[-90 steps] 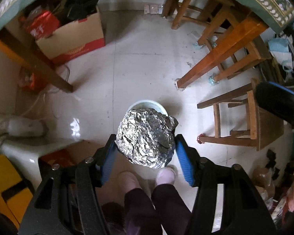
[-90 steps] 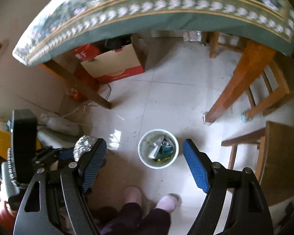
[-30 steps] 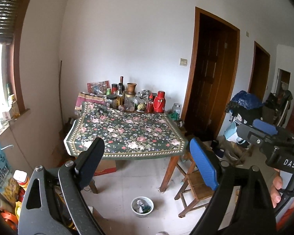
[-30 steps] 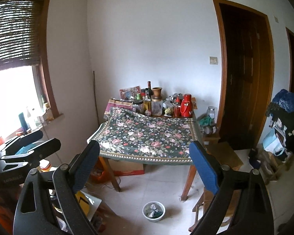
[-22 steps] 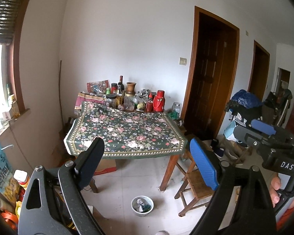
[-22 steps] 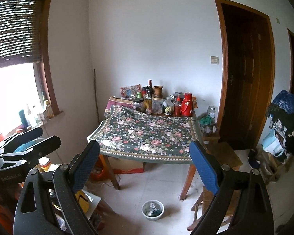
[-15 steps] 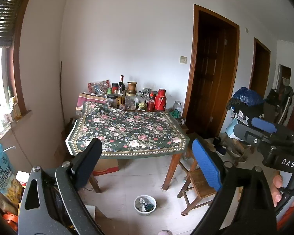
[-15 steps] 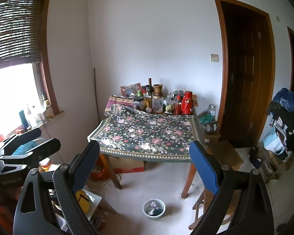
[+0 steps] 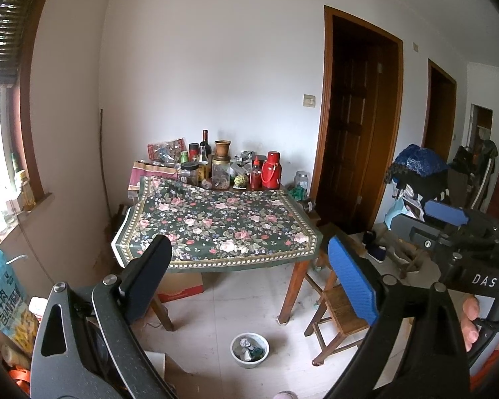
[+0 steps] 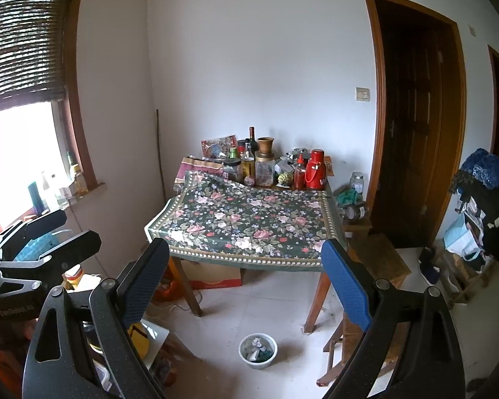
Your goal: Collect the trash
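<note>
A small white trash bin point(image 9: 249, 349) stands on the tiled floor in front of the table, with a foil ball and other scraps inside; it also shows in the right wrist view point(image 10: 258, 350). My left gripper point(image 9: 249, 276) is open and empty, held high and level, far from the bin. My right gripper point(image 10: 244, 279) is open and empty too. Each gripper shows in the other's view: the right one at the right edge point(image 9: 449, 229), the left one at the left edge point(image 10: 46, 236).
A table with a floral cloth point(image 9: 216, 226) carries bottles, jars and a red thermos point(image 9: 271, 170) at its back. A wooden stool point(image 9: 342, 309) stands right of the bin, a cardboard box point(image 9: 183, 286) under the table. Dark doors are at right, clutter along both walls.
Three seconds ago my left gripper held the foil ball over the bin. Now it is open, the foil lies in the bin, and both grippers have risen to face the room.
</note>
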Demonstrator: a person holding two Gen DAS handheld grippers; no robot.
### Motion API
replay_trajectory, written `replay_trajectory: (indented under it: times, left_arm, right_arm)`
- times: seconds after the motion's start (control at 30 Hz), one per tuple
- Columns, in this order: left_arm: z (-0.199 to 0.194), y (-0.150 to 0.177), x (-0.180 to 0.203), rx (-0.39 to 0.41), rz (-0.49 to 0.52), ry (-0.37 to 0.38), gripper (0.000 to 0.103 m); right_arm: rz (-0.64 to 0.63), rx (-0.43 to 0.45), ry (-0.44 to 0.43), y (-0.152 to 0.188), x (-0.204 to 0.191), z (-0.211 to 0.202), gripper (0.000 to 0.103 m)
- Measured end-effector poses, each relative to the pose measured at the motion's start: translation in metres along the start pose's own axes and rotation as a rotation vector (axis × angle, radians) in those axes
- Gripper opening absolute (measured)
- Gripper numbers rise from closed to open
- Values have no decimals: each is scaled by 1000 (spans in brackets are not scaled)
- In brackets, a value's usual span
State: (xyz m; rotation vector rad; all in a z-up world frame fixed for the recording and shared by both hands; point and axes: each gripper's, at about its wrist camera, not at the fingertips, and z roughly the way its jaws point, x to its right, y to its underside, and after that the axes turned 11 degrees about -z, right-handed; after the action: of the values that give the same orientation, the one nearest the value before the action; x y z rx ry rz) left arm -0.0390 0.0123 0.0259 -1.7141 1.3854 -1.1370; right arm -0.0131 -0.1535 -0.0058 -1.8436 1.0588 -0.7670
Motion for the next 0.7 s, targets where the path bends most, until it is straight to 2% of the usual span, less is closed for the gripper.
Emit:
replay_trajectory:
  times: [0.7]
  left_arm:
    - [-1,-2,-10,5,-25,27,98]
  right_arm:
    - [-17,-12,17,-2,-8,2,91]
